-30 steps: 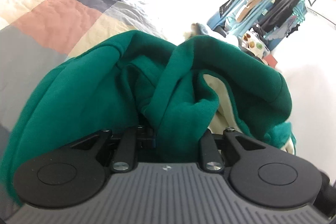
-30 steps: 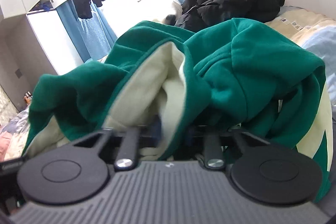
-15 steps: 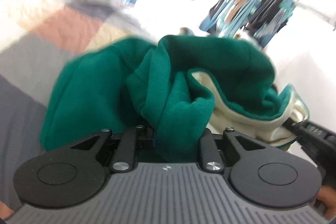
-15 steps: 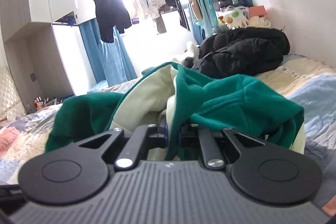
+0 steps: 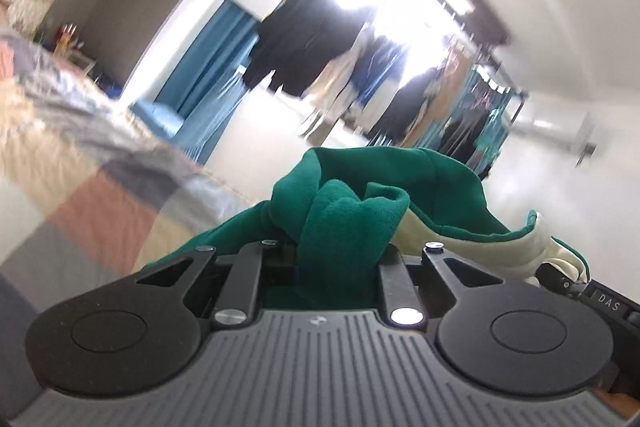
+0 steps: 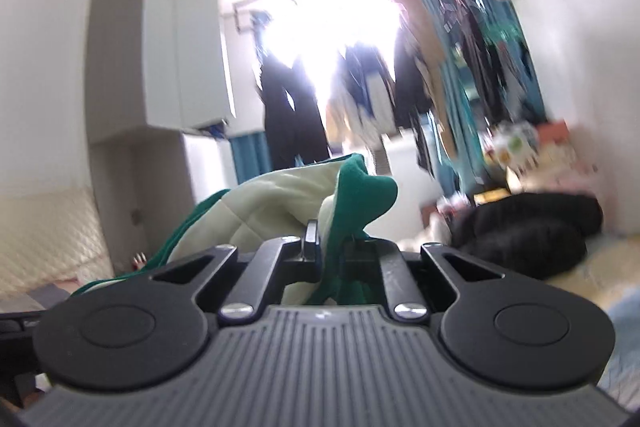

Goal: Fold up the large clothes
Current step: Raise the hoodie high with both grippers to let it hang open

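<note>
Gripping a thick bunch of green cloth, the left tool (image 5: 336,259) has its jaws closing a little tighter on the garment (image 5: 360,211), which fills the gap between them. The right tool (image 6: 326,247) is clamped on another part of the same garment (image 6: 280,203), a thin pinch of green shell and cream lining. Both tools point about level, and the garment hangs from them, held up off the bed (image 5: 100,195) with nothing resting in front. In the left view the cloth runs off to the right, to where a corner of the other tool shows; in the right view it trails off to the left. So its long axis likely lies between the two tools, slack and bunched. Spreading it flat probably calls for drawing the tools apart. A black coat (image 6: 528,227) lies farther along the bed.
</note>
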`<state>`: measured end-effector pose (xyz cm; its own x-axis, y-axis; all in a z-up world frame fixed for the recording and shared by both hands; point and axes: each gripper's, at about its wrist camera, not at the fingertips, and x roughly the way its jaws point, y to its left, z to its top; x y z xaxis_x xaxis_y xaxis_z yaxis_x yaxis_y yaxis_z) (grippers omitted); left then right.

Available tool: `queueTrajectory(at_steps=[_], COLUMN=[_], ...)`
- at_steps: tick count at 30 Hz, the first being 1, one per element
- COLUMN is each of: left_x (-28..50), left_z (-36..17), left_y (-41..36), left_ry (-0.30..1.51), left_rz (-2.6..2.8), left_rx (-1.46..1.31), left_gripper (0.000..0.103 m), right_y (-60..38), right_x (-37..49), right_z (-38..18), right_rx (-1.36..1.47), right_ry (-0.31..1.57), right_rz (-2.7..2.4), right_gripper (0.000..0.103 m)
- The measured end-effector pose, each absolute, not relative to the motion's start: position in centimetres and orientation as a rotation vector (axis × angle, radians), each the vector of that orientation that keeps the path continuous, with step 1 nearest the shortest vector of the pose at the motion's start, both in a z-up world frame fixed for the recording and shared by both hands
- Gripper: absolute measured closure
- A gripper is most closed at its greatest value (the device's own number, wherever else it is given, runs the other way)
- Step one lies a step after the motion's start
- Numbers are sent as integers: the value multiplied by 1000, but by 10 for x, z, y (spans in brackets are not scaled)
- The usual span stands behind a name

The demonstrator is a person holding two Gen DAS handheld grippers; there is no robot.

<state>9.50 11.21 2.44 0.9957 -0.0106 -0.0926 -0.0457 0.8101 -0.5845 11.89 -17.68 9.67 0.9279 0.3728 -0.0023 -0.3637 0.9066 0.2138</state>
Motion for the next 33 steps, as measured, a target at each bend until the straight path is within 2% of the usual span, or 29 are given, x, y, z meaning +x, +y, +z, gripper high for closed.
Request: queueTrajectory(at_steps=[9,20,28,33], left_x=[54,3,-28,-10], left_z=[161,354,438,441], left_y=[103,62,55,69], left_ry=[-60,-228,-254,-206], left_rz=[-24,-27,-20,3], left_rx=[-561,-301,-221,-208], left_gripper=[86,86,86,86], right_y=[-186,-220,-227,-212], right_x=[80,60,47,77], right_z=[214,339,389,391], right_rx=[187,227,291,274], right_ry=[-106,-231,-257,-189], right_rz=[427,442,502,516], right_gripper=[92,93,93,93])
